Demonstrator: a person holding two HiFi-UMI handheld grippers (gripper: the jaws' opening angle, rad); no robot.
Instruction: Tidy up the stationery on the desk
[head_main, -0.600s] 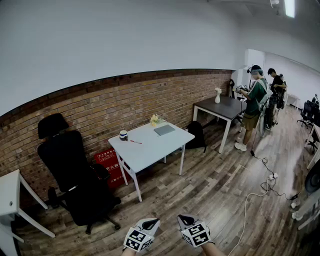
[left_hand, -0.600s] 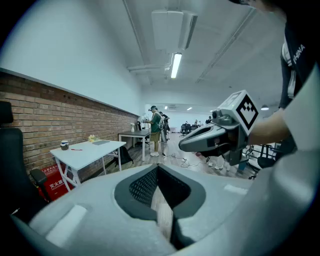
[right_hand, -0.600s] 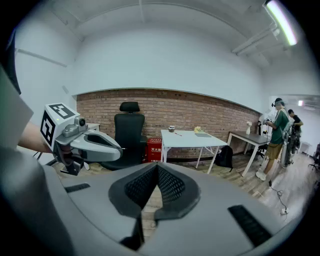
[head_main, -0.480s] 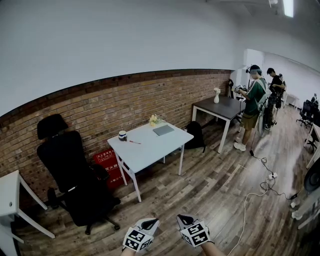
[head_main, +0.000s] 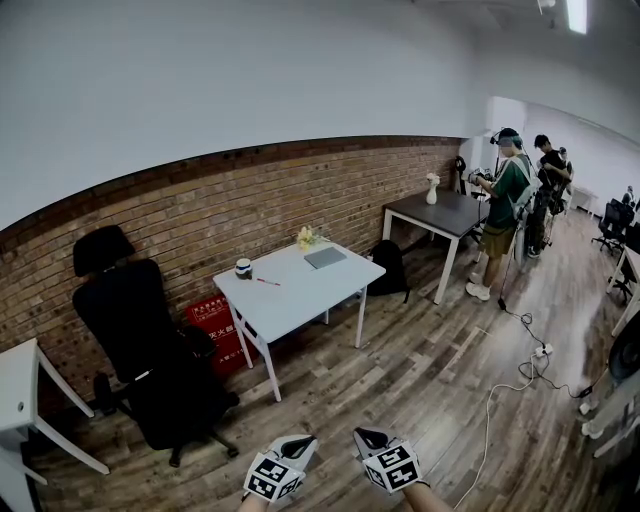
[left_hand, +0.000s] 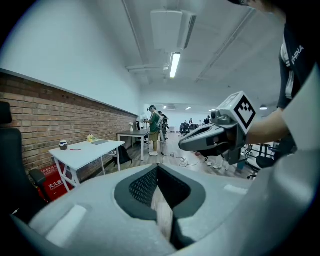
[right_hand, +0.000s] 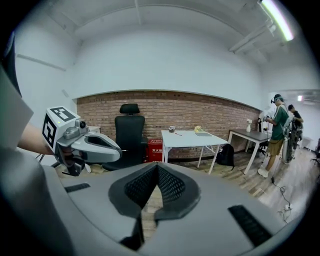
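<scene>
**Few readable words: a red box and a shirt**

A red box (right_hand: 154, 149) stands on the floor against the brick wall (right_hand: 210, 112), just beside the white bench (right_hand: 192, 137). Its front carries white Chinese characters, and in the right gripper view they read "灭火器". A smaller line below them is too small to read.

In the left gripper view, the dark shirt (left_hand: 295, 55) of the person shows the white letters "HINA" running up the cloth. The start of the word is cut off.

The marker cube (left_hand: 240, 111) of the right hand-held gripper (left_hand: 184, 145) and the one of the left hand-held gripper (right_hand: 120, 149) bear black-and-white square code patterns, not letters.
</scene>
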